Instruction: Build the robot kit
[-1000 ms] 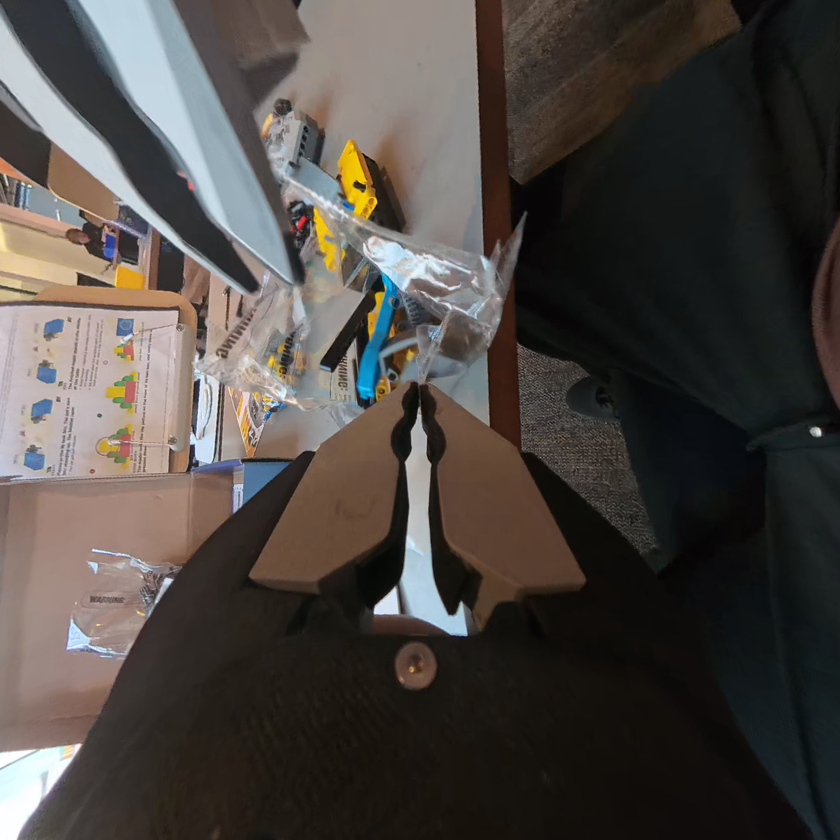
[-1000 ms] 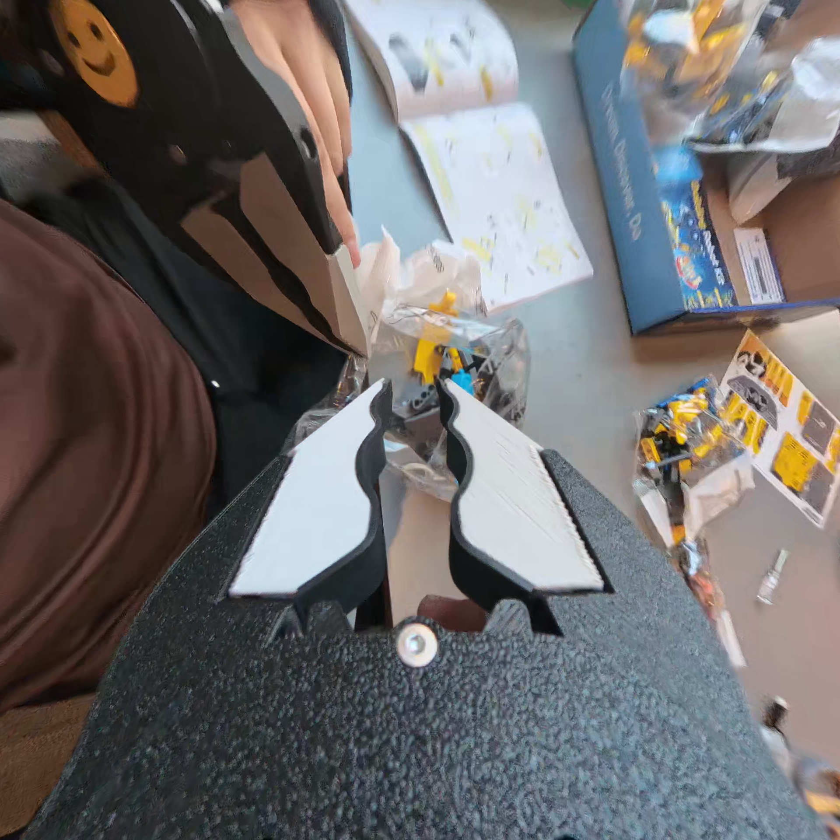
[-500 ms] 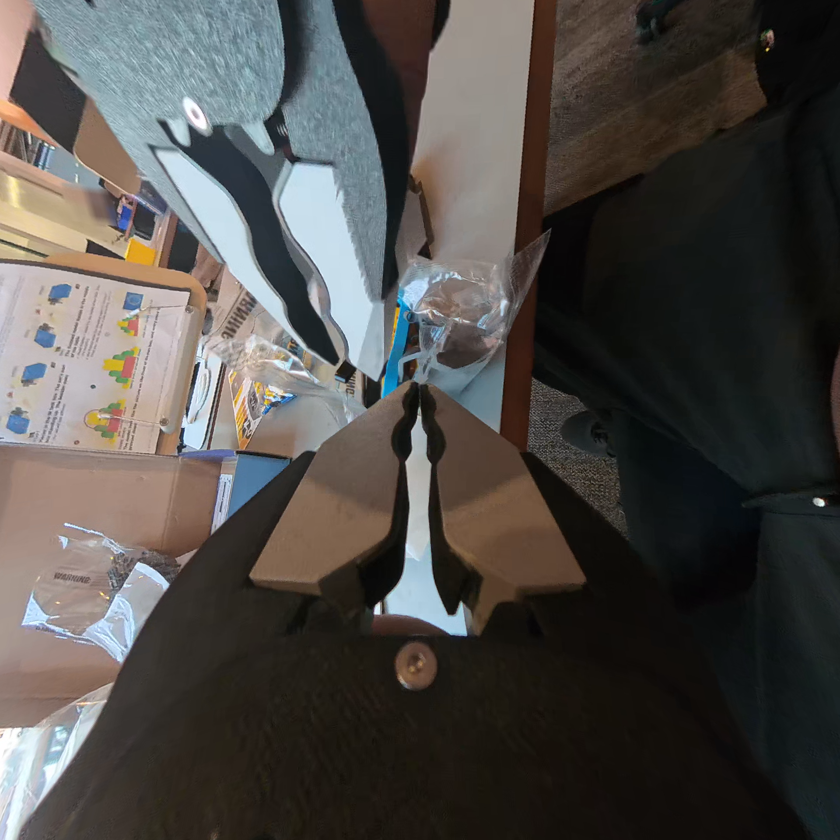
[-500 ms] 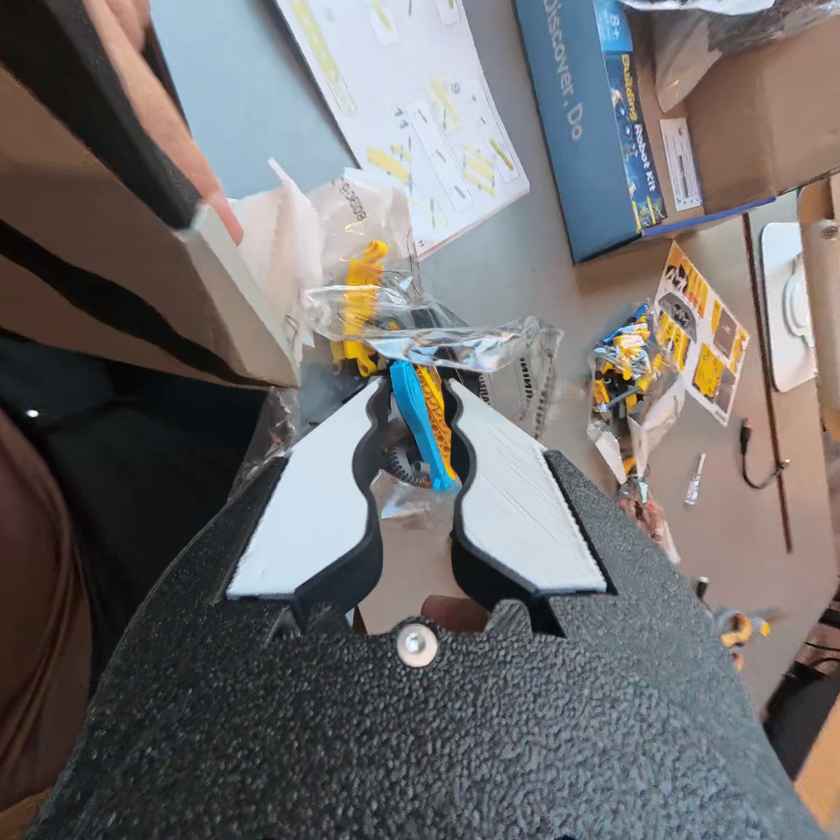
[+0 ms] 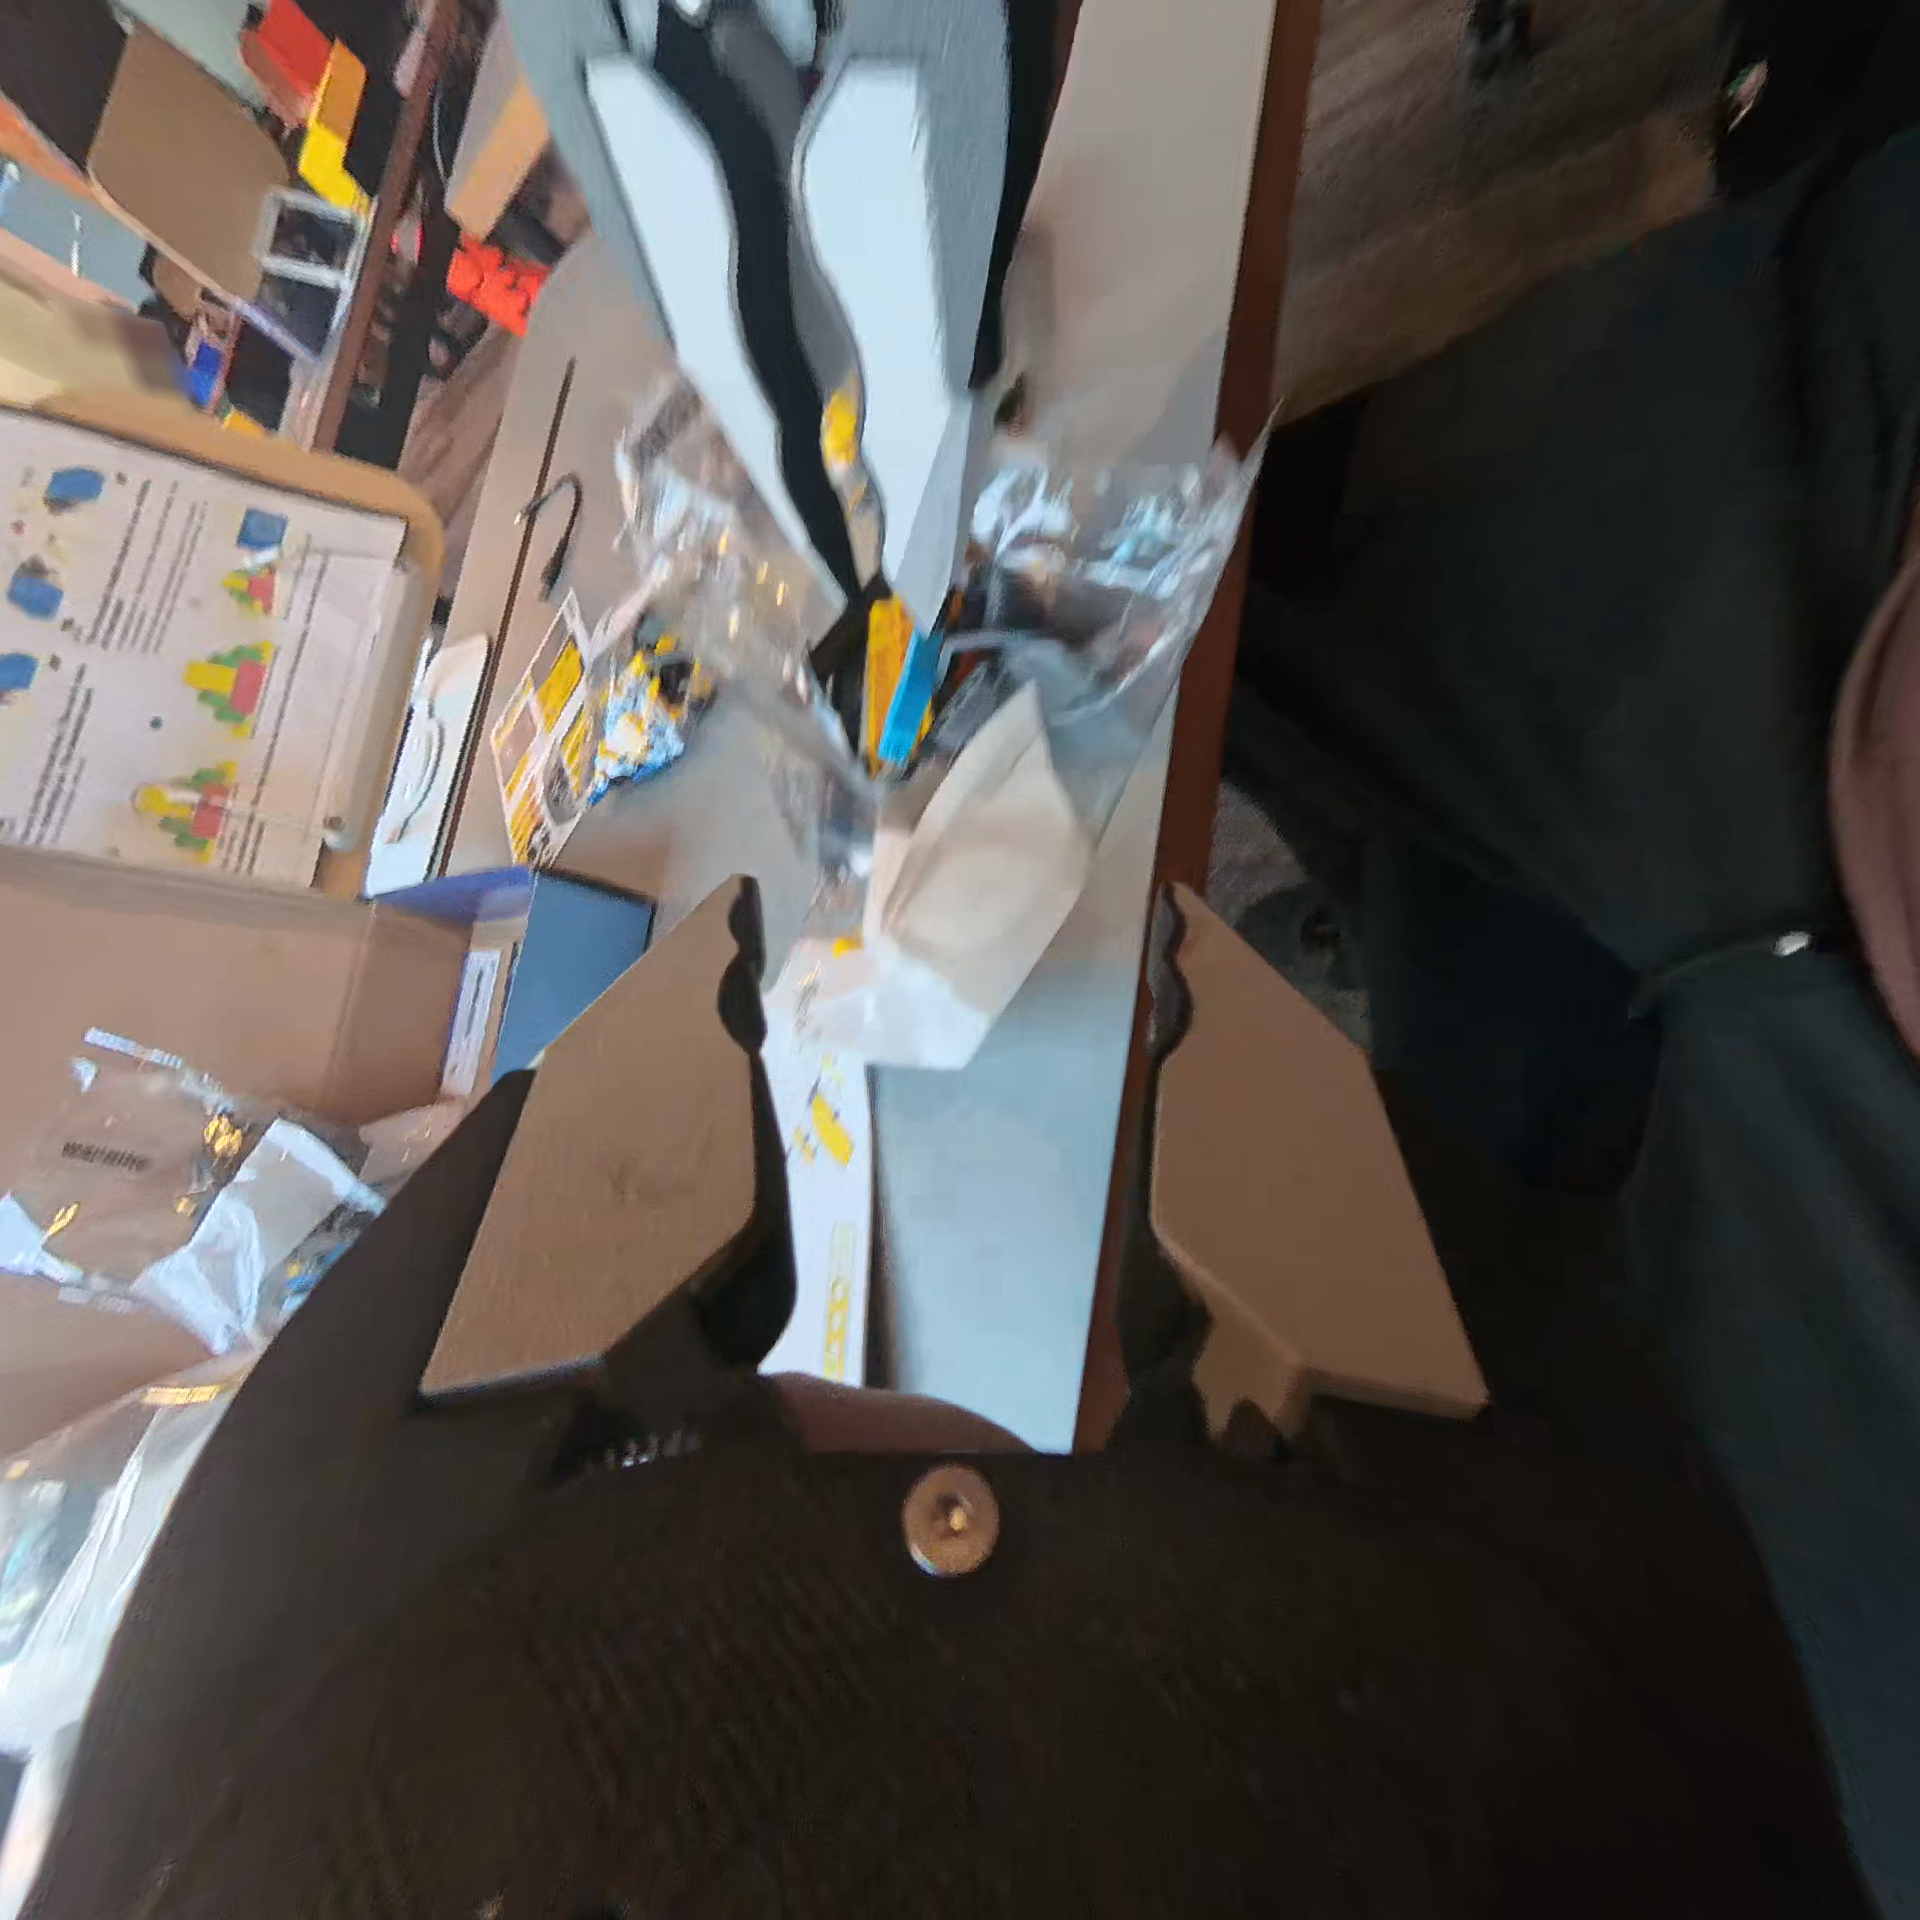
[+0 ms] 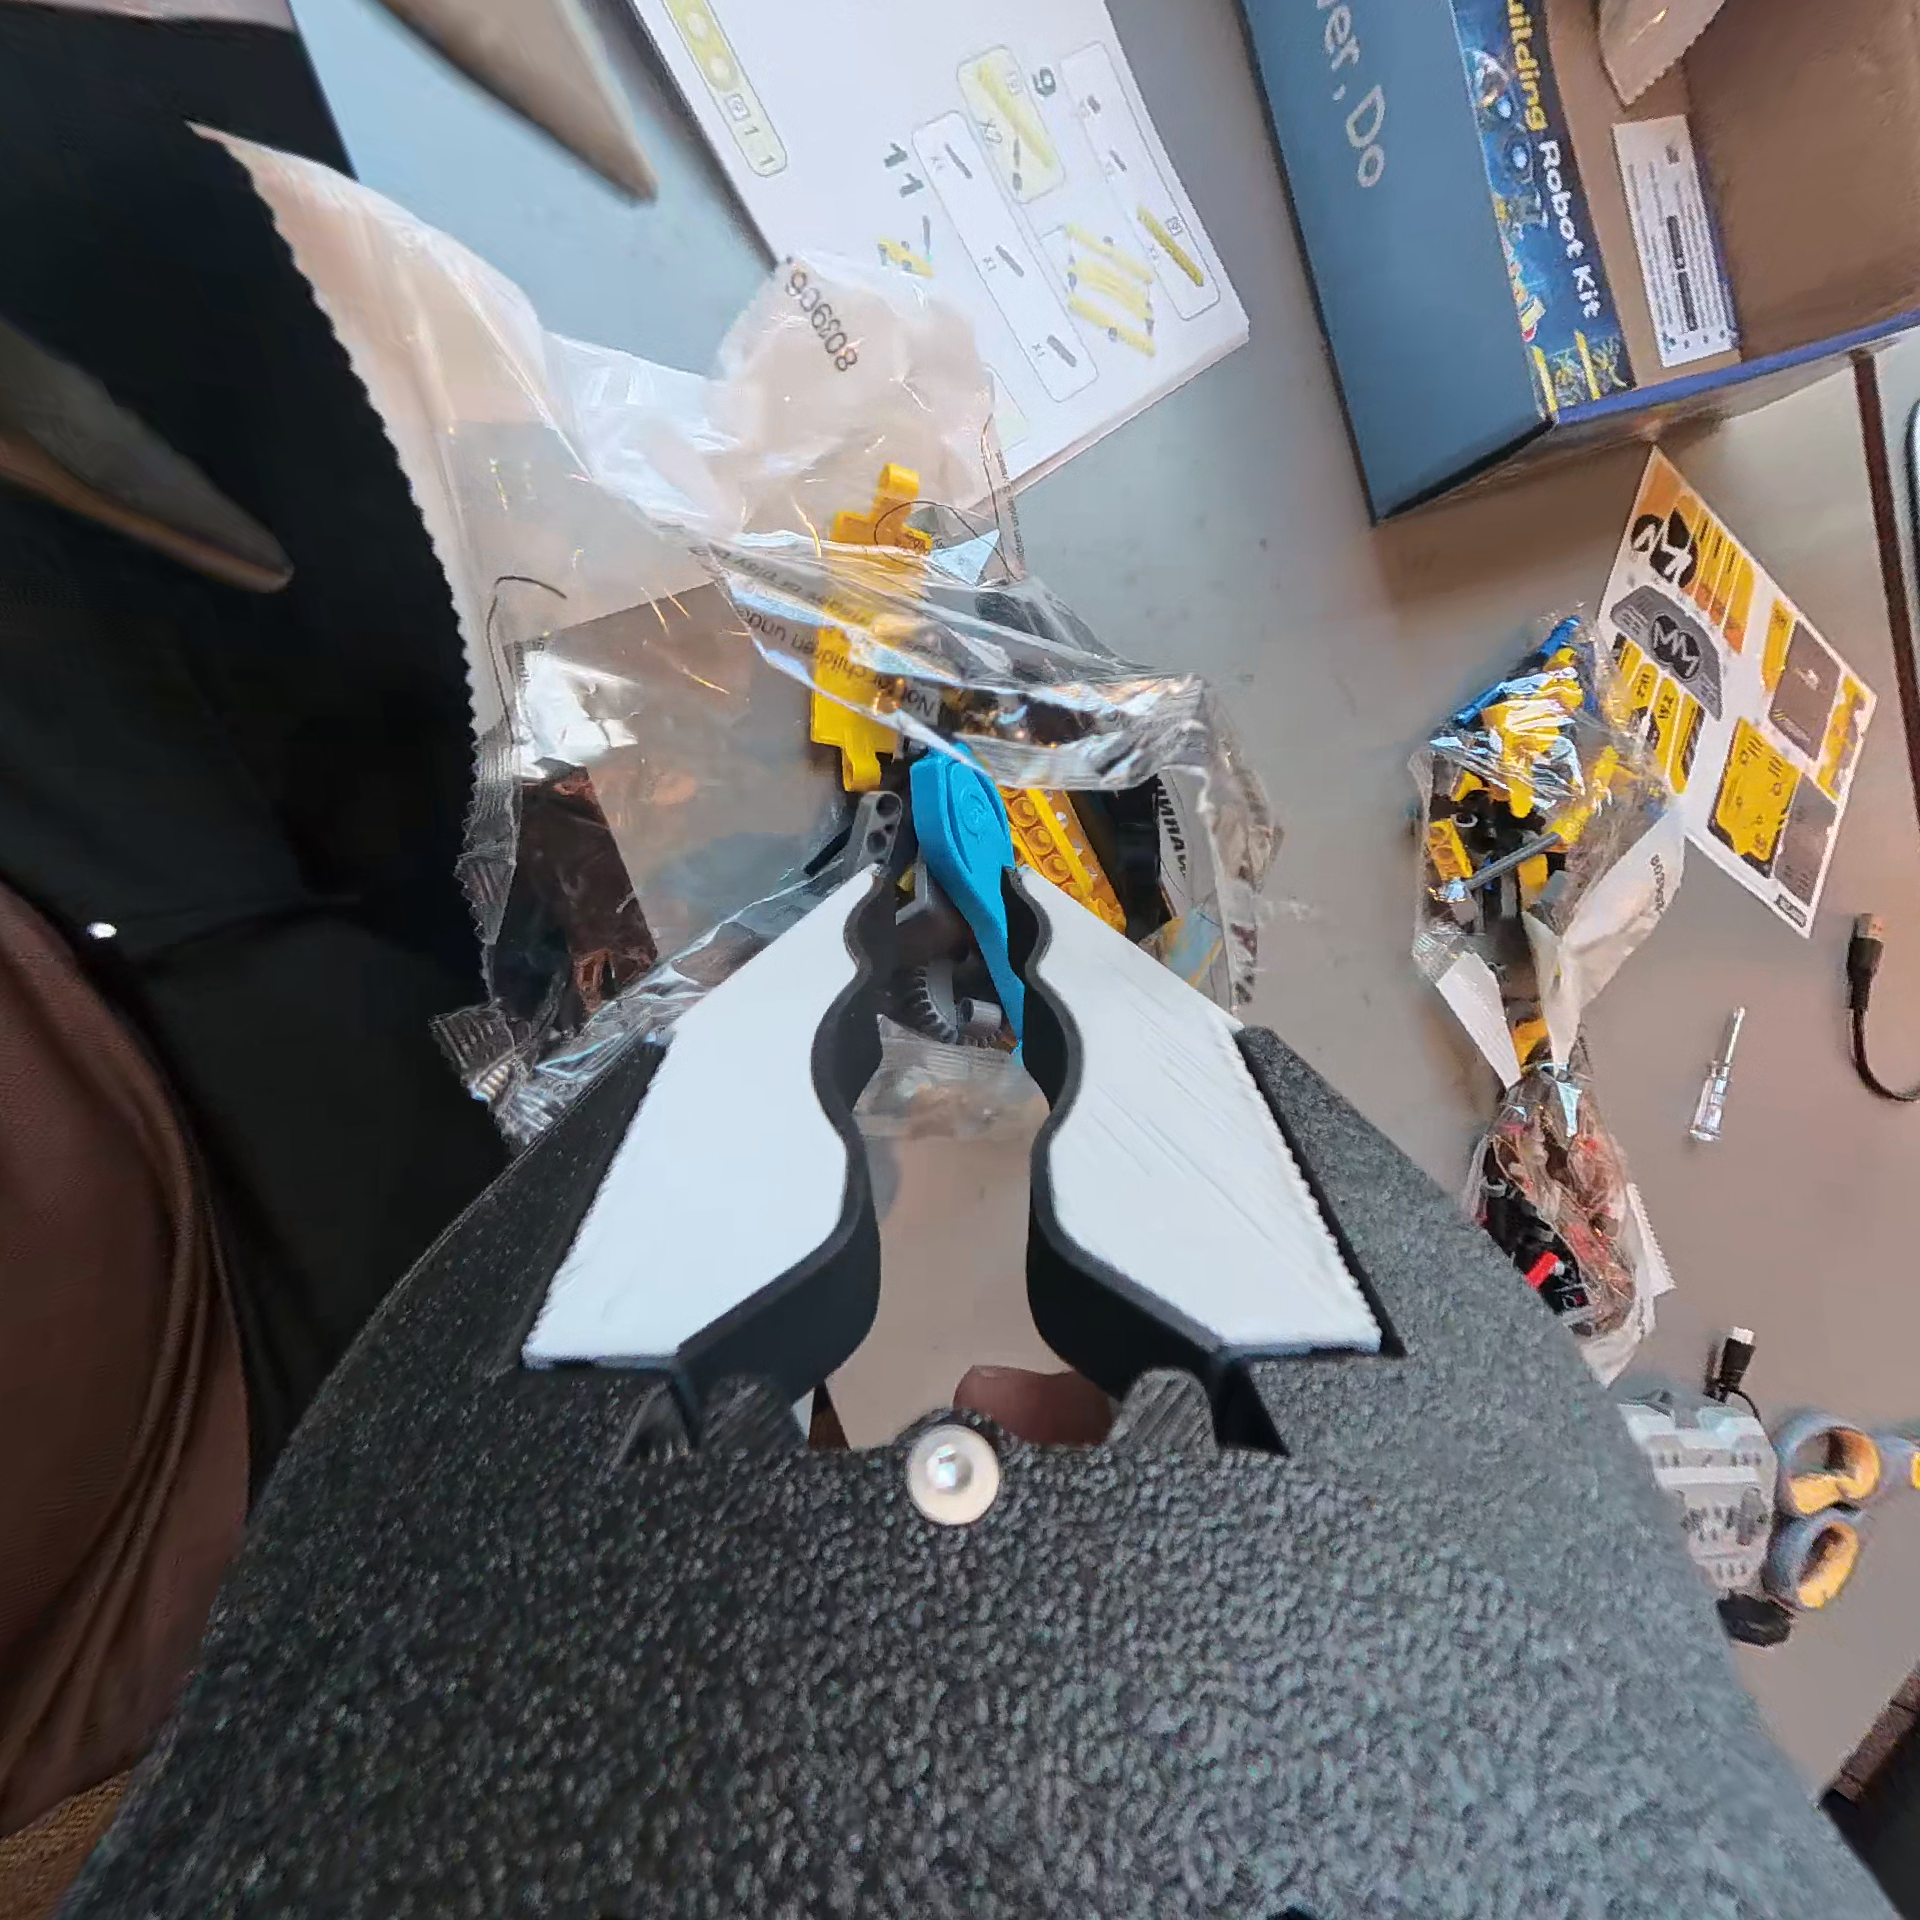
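A clear plastic bag [image 6: 852,644] of yellow, black and blue building parts lies at the table's near edge. My right gripper [image 6: 940,883], with white fingers, is shut on the bag, and a blue part [image 6: 961,831] sits between its tips. My left gripper [image 5: 956,914] is wide open and empty, its jaws on either side of the bag's white torn end [image 5: 977,904] without touching it. The left wrist view shows the right gripper [image 5: 883,561] reaching down into the bag [image 5: 1091,582] from the far side.
An open instruction booklet [image 6: 987,177], a blue kit box [image 6: 1455,260], a second bag of parts [image 6: 1538,790], a sticker sheet [image 6: 1745,707] and a small screwdriver [image 6: 1714,1081] lie on the grey table. Its brown edge [image 5: 1195,727] borders a person's dark trousers [image 5: 1558,623]. My hands' fingertips stand some 10 cm from each other. To reach the small screwdriver [image 6: 1714,1081] in a straight line is about 35 cm for my right fingers, about 45 cm for my left.
My left gripper was shut on the bag's corner; it has opened wide and let go. The right gripper keeps its hold on the bag and has swung round to face me.
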Motion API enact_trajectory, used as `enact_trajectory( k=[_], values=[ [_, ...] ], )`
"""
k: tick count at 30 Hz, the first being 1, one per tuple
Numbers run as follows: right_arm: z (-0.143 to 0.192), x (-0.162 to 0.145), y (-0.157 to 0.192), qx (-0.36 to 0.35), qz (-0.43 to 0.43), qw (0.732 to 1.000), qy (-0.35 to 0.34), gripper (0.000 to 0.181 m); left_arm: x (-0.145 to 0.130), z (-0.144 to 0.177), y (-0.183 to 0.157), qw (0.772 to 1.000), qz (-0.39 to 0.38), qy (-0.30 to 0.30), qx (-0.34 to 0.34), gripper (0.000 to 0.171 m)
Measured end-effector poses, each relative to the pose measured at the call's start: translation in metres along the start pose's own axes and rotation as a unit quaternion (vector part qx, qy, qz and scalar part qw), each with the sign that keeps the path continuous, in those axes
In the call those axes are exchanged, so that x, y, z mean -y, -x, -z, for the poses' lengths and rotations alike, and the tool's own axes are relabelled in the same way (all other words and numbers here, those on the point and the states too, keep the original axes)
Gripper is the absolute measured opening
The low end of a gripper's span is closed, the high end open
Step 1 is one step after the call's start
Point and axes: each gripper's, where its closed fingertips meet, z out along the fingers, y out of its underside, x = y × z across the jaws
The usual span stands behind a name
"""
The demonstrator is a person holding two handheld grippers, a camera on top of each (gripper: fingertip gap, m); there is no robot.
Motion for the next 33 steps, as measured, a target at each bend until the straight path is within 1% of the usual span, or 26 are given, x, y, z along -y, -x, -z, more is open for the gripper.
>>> enact_trajectory(
  k=[2,3,4,6,7,8,9,12,14,17,18,19,21,22,24,27,31,33],
  values=[
    [0.003,0.006,0.005,0.017,-0.006,1.000,-0.015,0.020,-0.022,-0.005,0.008,0.999,-0.006,0.038,0.015,0.077],
    [0.005,0.011,0.010,0.029,-0.010,0.999,-0.028,0.020,-0.030,-0.009,0.011,0.999,-0.005,0.049,0.019,0.077],
    [0.007,0.016,0.016,0.043,-0.013,0.998,-0.040,0.020,-0.036,-0.015,0.010,0.998,-0.002,0.054,0.017,0.071],
    [0.011,0.026,0.028,0.069,-0.018,0.996,-0.061,0.018,-0.043,-0.026,0.005,0.998,-0.003,0.060,0.004,0.052],
    [0.012,0.030,0.031,0.073,-0.023,0.995,-0.067,0.018,-0.047,-0.031,0.003,0.998,-0.010,0.066,0.002,0.051],
    [0.012,0.031,0.030,0.069,-0.032,0.995,-0.069,0.019,-0.050,-0.036,0.002,0.997,-0.016,0.073,0.004,0.045],
    [0.013,0.032,0.028,0.064,-0.043,0.995,-0.071,0.022,-0.053,-0.039,0.004,0.997,-0.019,0.079,0.011,0.033],
    [0.021,0.038,0.032,0.078,-0.053,0.992,-0.083,0.023,-0.051,-0.043,0.000,0.997,-0.002,0.077,0.008,0.018],
    [0.029,0.045,0.041,0.088,-0.042,0.991,-0.090,0.025,-0.042,-0.043,-0.002,0.998,0.012,0.057,0.003,0.018],
    [0.028,0.046,0.047,0.079,-0.019,0.994,-0.077,0.024,-0.031,-0.041,-0.004,0.998,0.054,0.024,-0.012,0.030],
    [0.022,0.043,0.043,0.065,-0.016,0.996,-0.065,0.023,-0.030,-0.040,-0.002,0.998,0.064,0.019,-0.013,0.028],
    [0.015,0.038,0.036,0.045,-0.014,0.998,-0.051,0.022,-0.032,-0.040,-0.001,0.997,0.068,0.017,-0.013,0.021],
    [0.000,0.027,0.021,-0.001,0.006,1.000,-0.027,0.022,-0.037,-0.040,0.000,0.997,0.070,0.023,-0.011,0.017],
    [-0.006,0.023,0.020,-0.007,0.021,1.000,-0.019,0.020,-0.039,-0.040,0.000,0.997,0.072,0.023,-0.010,0.016],
    [-0.016,0.019,0.025,0.003,0.033,0.999,-0.004,0.020,-0.035,-0.039,-0.002,0.997,0.077,0.011,-0.010,0.017],
    [-0.029,0.015,0.020,-0.019,0.063,0.998,0.018,0.020,-0.026,-0.040,-0.003,0.998,0.069,-0.005,-0.007,0.014],
    [-0.036,0.016,0.015,-0.041,0.103,0.993,0.033,0.019,-0.019,-0.041,0.001,0.997,0.074,-0.023,-0.001,0.010],
    [-0.040,0.016,0.020,-0.025,0.113,0.993,0.033,0.018,-0.015,-0.039,0.002,0.996,0.086,-0.037,-0.006,0.008]
  ],
)
